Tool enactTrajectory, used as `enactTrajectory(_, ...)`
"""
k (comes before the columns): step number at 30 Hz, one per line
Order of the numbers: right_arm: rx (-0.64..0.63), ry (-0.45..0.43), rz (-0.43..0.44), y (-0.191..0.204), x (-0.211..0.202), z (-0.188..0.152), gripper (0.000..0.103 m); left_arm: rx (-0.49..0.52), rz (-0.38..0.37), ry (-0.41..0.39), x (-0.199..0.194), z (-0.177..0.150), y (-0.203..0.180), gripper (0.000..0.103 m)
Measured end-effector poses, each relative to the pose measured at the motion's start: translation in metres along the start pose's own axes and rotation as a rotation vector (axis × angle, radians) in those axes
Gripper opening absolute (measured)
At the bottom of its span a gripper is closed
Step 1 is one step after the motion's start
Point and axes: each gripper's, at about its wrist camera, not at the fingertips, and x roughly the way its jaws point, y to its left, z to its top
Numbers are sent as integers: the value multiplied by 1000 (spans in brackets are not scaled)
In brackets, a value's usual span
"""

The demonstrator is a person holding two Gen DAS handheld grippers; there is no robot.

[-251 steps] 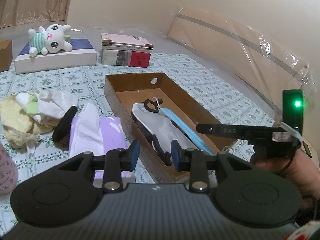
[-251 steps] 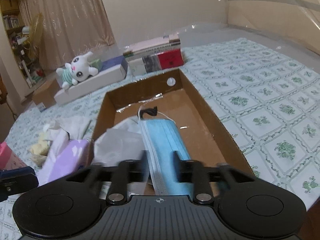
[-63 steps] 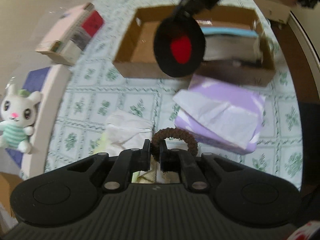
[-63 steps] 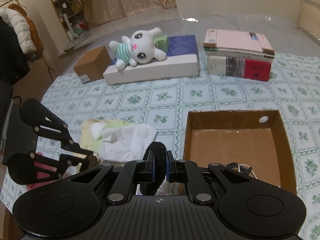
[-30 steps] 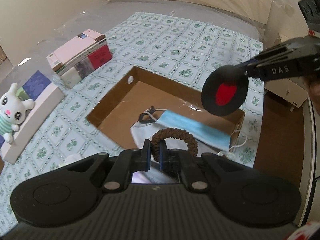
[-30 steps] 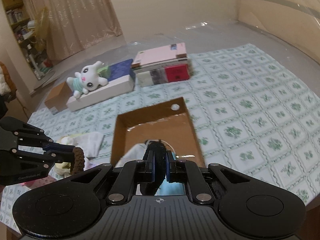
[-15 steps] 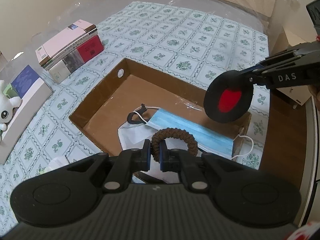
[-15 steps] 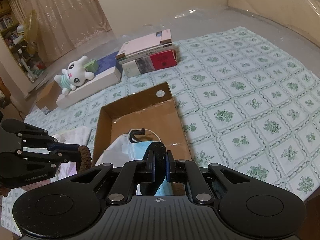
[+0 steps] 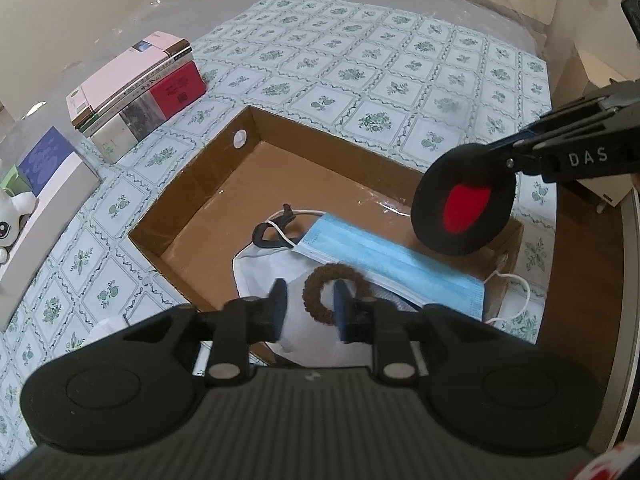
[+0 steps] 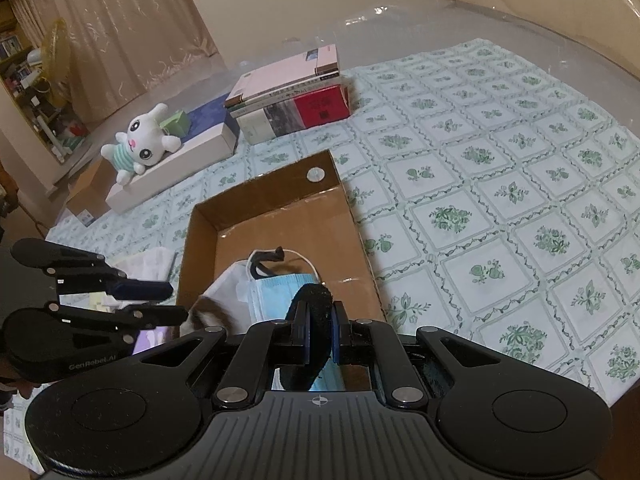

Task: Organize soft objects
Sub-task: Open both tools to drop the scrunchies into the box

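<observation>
A brown cardboard box (image 9: 208, 178) lies on the green-patterned cloth and holds a white mask (image 9: 264, 268) and a blue mask (image 9: 384, 264). My left gripper (image 9: 308, 308) is open above the box's near end. A brown hair scrunchie (image 9: 320, 280) hangs loose between its fingers, over the white mask; it shows blurred in the right wrist view (image 10: 206, 312). My right gripper (image 10: 318, 330) is shut on a black round pad with a red centre (image 9: 464, 200), held above the box's right side.
A stack of books (image 10: 292, 92) and a white plush bunny (image 10: 138, 144) on a flat white box (image 10: 176, 160) lie beyond the cardboard box. A purple tissue pack (image 10: 154, 338) and white cloths (image 10: 148, 260) lie left of it. The table edge is at the right (image 9: 588, 280).
My left gripper has opened and let go of the scrunchie, which drops toward the white mask. Both grippers had carried their objects from the left pile to above the box.
</observation>
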Motion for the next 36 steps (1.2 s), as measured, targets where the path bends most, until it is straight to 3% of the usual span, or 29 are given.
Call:
enactTrajectory(12, 26, 9, 22, -1, 9, -6, 10, -168, -31, -115, -39, -28, 7, 24)
enactTrajectory(24, 111, 11, 55, -4, 25, -11, 10, -439, -31, -247, -70, -83, 12, 28)
enactTrajectory(27, 128, 40, 55, -9, 34, -16, 20, -478, -21, -271, -76, -95, 10, 31)
enactTrajectory(30, 127, 25, 24, -11, 31, -22, 52, -517, -7, -289, -84, -109, 7, 33)
enactTrajectory(36, 101, -46, -11, -5, 3, -31, 53, -587, 23, -331, -105, -137, 1, 40)
